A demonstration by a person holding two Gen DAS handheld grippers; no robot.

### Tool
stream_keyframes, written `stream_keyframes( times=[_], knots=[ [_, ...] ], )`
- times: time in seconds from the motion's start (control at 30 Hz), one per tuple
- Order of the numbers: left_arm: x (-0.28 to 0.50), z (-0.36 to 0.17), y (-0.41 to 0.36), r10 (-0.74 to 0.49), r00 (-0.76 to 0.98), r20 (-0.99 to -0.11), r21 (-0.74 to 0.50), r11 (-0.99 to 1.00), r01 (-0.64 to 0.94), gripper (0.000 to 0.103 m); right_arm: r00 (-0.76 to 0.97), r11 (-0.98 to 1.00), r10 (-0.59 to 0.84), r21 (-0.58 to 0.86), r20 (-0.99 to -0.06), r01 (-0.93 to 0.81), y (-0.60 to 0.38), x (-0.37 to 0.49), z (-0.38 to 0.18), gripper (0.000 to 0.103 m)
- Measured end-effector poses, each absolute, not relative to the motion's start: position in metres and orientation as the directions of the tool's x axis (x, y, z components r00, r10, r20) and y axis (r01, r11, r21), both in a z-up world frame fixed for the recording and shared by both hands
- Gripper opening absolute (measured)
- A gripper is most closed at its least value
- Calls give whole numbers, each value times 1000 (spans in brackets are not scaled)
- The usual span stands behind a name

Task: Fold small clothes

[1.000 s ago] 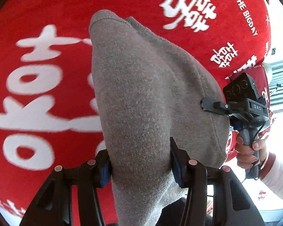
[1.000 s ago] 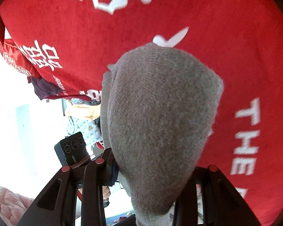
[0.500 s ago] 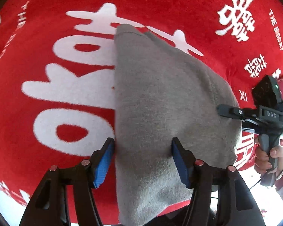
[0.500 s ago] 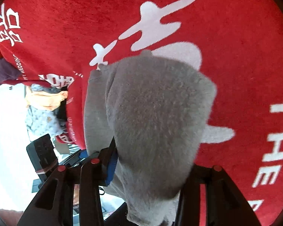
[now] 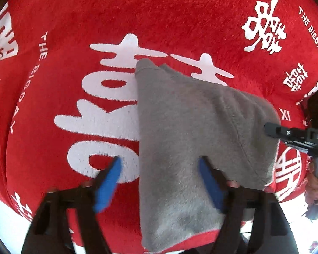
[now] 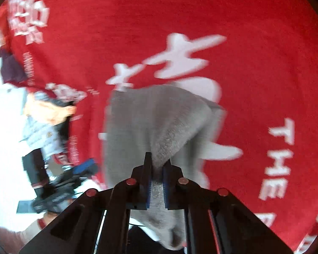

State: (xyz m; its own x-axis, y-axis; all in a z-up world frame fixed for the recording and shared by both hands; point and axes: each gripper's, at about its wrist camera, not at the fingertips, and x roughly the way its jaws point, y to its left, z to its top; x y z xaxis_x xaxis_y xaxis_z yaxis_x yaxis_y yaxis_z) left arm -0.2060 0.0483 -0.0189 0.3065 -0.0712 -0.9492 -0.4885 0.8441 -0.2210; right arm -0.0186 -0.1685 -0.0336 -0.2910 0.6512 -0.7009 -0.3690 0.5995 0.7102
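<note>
- Your left gripper (image 5: pixel 160 174) has its 2 blue-padded jaws spread wide; they have just been opening. The left pad stands clear of the cloth over the red cover, and the right pad sits at the cloth's edge without pinching it.
- The grey garment (image 5: pixel 193 144) lies on the red cover with white lettering (image 5: pixel 180 17), near the cover's near edge. One narrow corner reaches toward the cover's middle, over the large white character, and its lower end hangs past the near edge between the left gripper's fingers.
- Your right gripper (image 6: pixel 158 167) has just closed: its 2 jaws are together and clamped on a bunched fold of the grey garment, which rises to a peak at the pads.
- At the cover's left edge in the right wrist view, a blurred heap of other clothes (image 6: pixel 42 122) lies beside the cover.
</note>
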Motion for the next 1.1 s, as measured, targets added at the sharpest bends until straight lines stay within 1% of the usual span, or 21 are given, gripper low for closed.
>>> stream_keyframes(
  times=[0.1,0.13,0.2,0.23,0.27,0.3,0.33,0.37,0.5,0.57,0.63,0.7,0.77,0.9,0.93,0.97,1.1],
  knots=[
    [-204,-30,40,-46,288,-957,-187,854,-485,81,-298,600,625,688,-722,-408,-160,-16,-41,9],
    [-204,-36,38,-35,273,-962,-170,856,-489,81,-295,628,598,664,-745,-406,-163,-12,-53,9],
    [-207,-48,37,-26,238,-971,-146,854,-500,81,-294,691,549,623,-782,-368,-176,-4,-76,10],
    [-209,-53,37,-40,235,-971,-156,850,-502,81,-300,721,533,610,-791,-329,-187,0,-88,12],
    [-212,-57,37,-49,237,-970,-167,845,-508,81,-300,744,529,604,-794,-285,-198,3,-97,17],
    [-214,-59,37,-48,237,-970,-166,843,-511,81,-291,767,522,590,-802,-253,-207,5,-102,36],
    [-216,-60,36,-46,237,-971,-164,844,-510,81,-273,786,508,569,-817,-240,-215,5,-103,47],
    [-216,-59,36,-43,236,-971,-161,845,-510,81,-263,793,500,558,-825,-244,-219,4,-101,52],
    [-216,-55,35,-34,219,-975,-144,850,-508,81,-241,802,450,508,-860,-314,-224,-9,-81,52],
    [-215,-53,34,-29,211,-977,-134,854,-503,81,-234,792,442,499,-866,-350,-221,-19,-69,50],
    [-214,-51,33,-23,202,-979,-123,860,-496,81,-227,777,434,490,-872,-396,-215,-31,-53,44],
    [-214,-50,32,-18,195,-981,-115,862,-493,81,-202,758,428,471,-881,-451,-211,-44,-39,29],
    [-215,-46,30,-6,197,-980,-104,865,-491,81,-185,741,437,469,-880,-481,-206,-57,-28,23],
    [-217,-40,28,4,187,-982,-90,866,-492,82,-206,707,439,478,-874,-521,-189,-84,-21,22],
    [-218,-39,27,5,180,-984,-85,866,-492,85,-211,705,425,468,-880,-533,-185,-90,-24,22],
    [-218,-38,26,10,166,-986,-74,866,-495,102,-214,707,400,449,-891,-547,-180,-95,-30,22],
    [-222,-35,23,20,149,-989,-56,869,-492,103,-221,741,304,376,-927,-556,-178,-104,-52,22]
  ],
)
